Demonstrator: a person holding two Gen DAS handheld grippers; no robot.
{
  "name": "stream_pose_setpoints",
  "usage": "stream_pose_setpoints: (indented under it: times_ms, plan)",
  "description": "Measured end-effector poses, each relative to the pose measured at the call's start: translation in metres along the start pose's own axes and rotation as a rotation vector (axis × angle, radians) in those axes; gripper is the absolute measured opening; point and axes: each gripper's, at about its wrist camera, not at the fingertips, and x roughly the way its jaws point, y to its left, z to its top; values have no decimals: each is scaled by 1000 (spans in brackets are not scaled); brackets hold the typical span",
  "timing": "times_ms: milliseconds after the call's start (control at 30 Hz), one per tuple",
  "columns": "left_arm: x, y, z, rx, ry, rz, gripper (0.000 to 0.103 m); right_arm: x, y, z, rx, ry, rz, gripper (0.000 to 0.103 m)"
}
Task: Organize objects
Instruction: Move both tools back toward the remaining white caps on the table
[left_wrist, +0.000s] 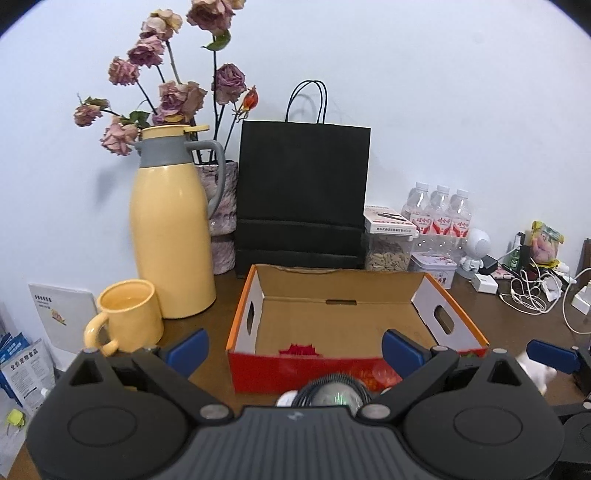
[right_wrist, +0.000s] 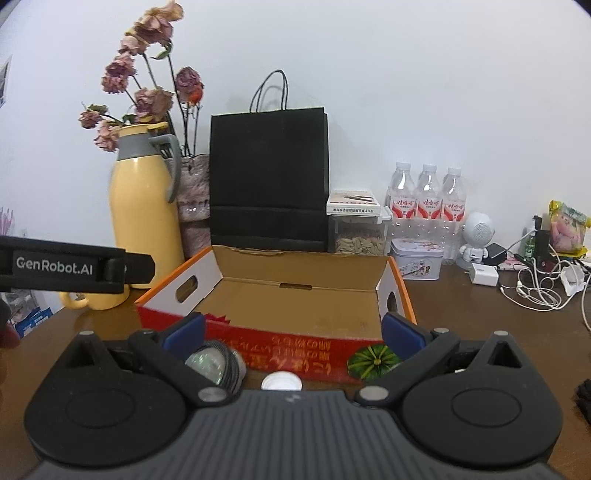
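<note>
An open red and orange cardboard box (left_wrist: 343, 317) stands on the brown table; it also shows in the right wrist view (right_wrist: 295, 299). A small red thing (left_wrist: 299, 349) lies inside near its front wall. My left gripper (left_wrist: 295, 349) is open and empty, just in front of the box. My right gripper (right_wrist: 293, 334) is open and empty, also in front of the box. A round glass-domed object wrapped in black cord (right_wrist: 218, 363) and a white cap (right_wrist: 281, 382) lie on the table between the box and my grippers. The domed object also shows in the left wrist view (left_wrist: 334, 393).
Behind the box stand a black paper bag (left_wrist: 303, 195), a yellow thermos jug (left_wrist: 171, 229), a yellow mug (left_wrist: 127, 319), a vase of dried roses (left_wrist: 221, 206), a seed jar (left_wrist: 388, 254), a tin (left_wrist: 434, 267), water bottles (left_wrist: 439, 214). Chargers and cables (left_wrist: 528, 290) lie at right.
</note>
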Motion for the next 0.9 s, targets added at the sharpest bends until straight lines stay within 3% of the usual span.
stream_pose_setpoints:
  times_ms: [533,900]
  plan:
    - [-88,18,-54,0,14,33,102,-83,13,-41,-43,16,36,103]
    - [-117,29,-95,10,53,45,102,-119,15,-75,-64,68,61,103]
